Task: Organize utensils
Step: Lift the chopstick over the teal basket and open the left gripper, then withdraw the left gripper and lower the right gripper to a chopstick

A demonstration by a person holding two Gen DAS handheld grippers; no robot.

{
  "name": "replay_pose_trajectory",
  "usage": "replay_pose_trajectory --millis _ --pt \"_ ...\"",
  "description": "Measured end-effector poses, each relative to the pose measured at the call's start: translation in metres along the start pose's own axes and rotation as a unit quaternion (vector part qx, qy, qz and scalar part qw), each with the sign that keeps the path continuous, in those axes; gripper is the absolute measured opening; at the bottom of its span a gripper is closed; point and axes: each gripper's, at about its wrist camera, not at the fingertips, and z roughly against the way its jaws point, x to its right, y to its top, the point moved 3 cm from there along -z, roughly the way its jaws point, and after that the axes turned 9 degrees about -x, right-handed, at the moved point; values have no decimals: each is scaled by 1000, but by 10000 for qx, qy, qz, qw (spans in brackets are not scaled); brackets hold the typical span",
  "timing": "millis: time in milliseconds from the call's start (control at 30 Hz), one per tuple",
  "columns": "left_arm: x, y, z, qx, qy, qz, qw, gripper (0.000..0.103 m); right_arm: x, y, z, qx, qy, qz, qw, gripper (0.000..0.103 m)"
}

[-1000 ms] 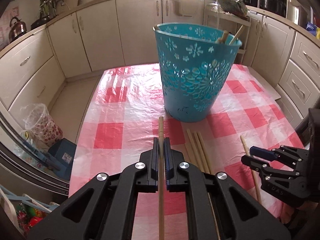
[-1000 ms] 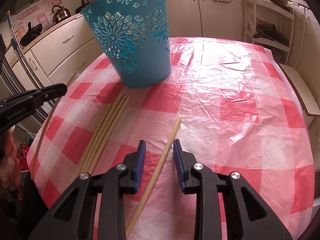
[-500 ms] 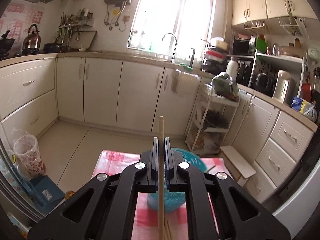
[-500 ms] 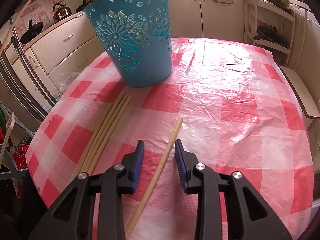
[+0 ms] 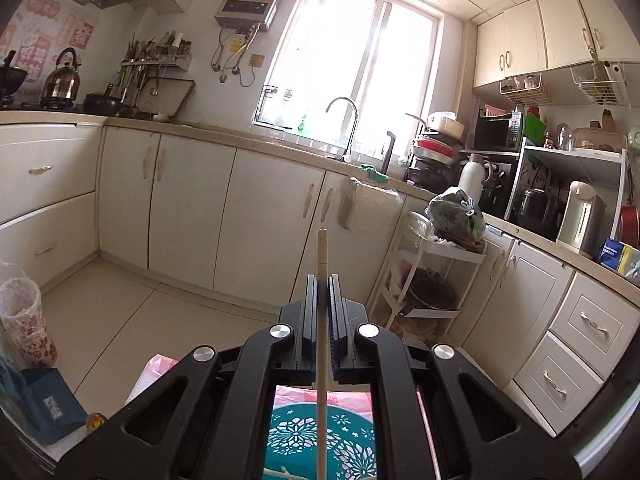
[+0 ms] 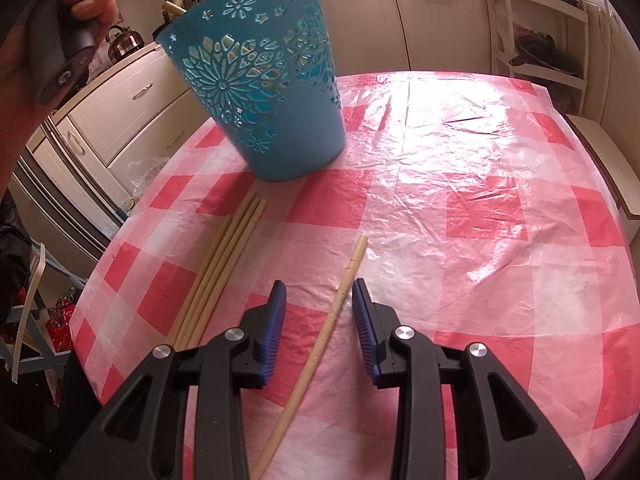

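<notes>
Chopstick (image 5: 321, 320) clamped in left fingers (image 5: 308, 312) | right fingers (image 6: 276, 320) opening, apparently astride lone chopstick (image 6: 320, 348), untouched

Red-checked tablecloth (image 6: 460, 208), cream cabinets (image 5: 192, 204), kettle (image 5: 62, 76), sink tap (image 5: 346, 120), bright window (image 5: 352, 60)

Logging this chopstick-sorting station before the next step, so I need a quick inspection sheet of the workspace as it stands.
Surface: table under a red-and-white checked plastic cloth, wrinkled.
Job's things: blue cut-out basket standing on the cloth with sticks inside; bundle of chopsticks lying beside it; single chopstick lying apart.
Clutter: nothing seen on the cloth.
Grippers: left gripper shut on a chopstick, above the basket; right gripper open, jaws either side of the single chopstick, not pressing it.
Cables: nothing seen on the table.
Surroundings: cream kitchen cabinets, window, kettle.
</notes>
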Motion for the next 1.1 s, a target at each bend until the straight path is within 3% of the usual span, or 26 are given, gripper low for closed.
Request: replay_pose_trajectory --millis 300,500,567,700,833,933,1100 --pt "0 -36 -19 -288 179 -279 9990 5 1 0 0 9 108 -21 9999 36" --pt "0 -60 -22 -912 262 -544 9940 7 2 0 0 12 129 -28 9999 36" --pt "-1 -68 -20 -1169 321 -699 9902 14 2 0 1 13 132 -29 9999 36" --pt "-18 -78 17 -1021 637 -673 9904 58 2 0 1 14 125 -27 9999 36" --pt "-52 -93 66 -787 1024 -345 9910 85 1 0 1 14 95 -13 10000 36" --pt "-82 -122 86 -1034 1214 -55 9872 92 0 0 1 12 42 16 10000 36" --pt "-128 -183 85 -1726 1510 283 9729 93 -3 0 0 6 -95 68 9999 36"
